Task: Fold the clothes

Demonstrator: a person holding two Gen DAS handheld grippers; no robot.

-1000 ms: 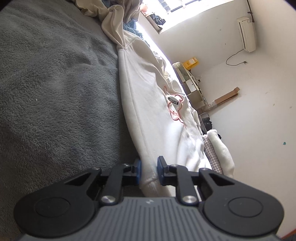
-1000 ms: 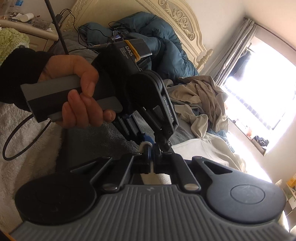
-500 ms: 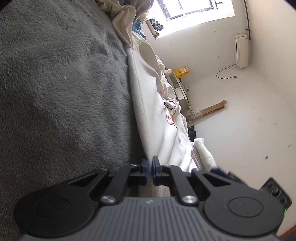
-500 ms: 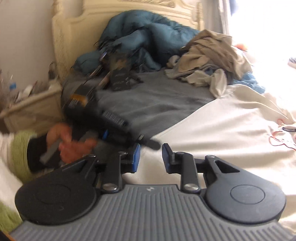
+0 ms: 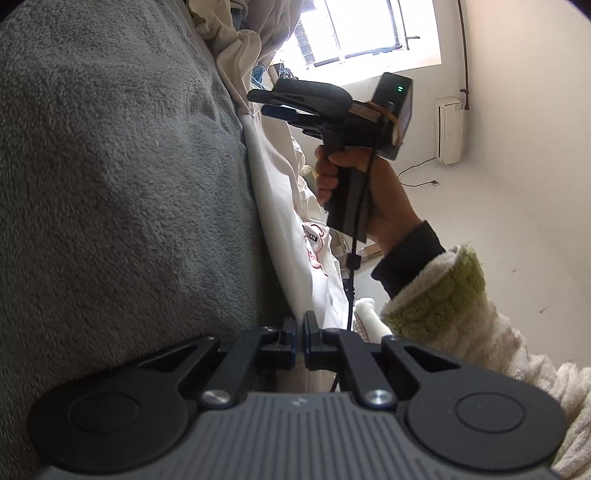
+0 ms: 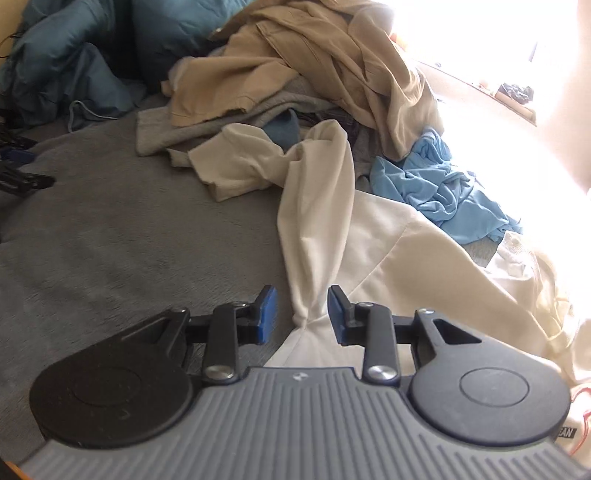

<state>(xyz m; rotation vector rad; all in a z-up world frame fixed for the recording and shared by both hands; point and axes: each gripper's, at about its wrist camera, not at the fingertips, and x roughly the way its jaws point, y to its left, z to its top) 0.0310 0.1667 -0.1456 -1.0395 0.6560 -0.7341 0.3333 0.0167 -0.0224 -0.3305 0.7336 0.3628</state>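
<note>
A cream-white sweatshirt (image 6: 417, 266) with a red print lies spread on the grey blanket (image 6: 129, 240). Its sleeve (image 6: 317, 206) runs up from the shoulder seam toward the clothes pile. My right gripper (image 6: 300, 314) is open, its blue pads either side of the sleeve's bunched base, and it also shows in the left wrist view (image 5: 291, 103), held above the shirt. My left gripper (image 5: 299, 338) is shut on the sweatshirt's lower edge (image 5: 280, 229), at the blanket's side.
A pile of unfolded clothes lies beyond the sleeve: tan trousers (image 6: 314, 55), a grey garment (image 6: 229, 118), a light blue shirt (image 6: 439, 192). A dark blue duvet (image 6: 74, 48) is at the bed's head. The window (image 5: 362, 33) glares brightly.
My right gripper opened, left the hem beside the left gripper and moved up to the sleeve's base. My left gripper closed on the sweatshirt's edge and stays there.
</note>
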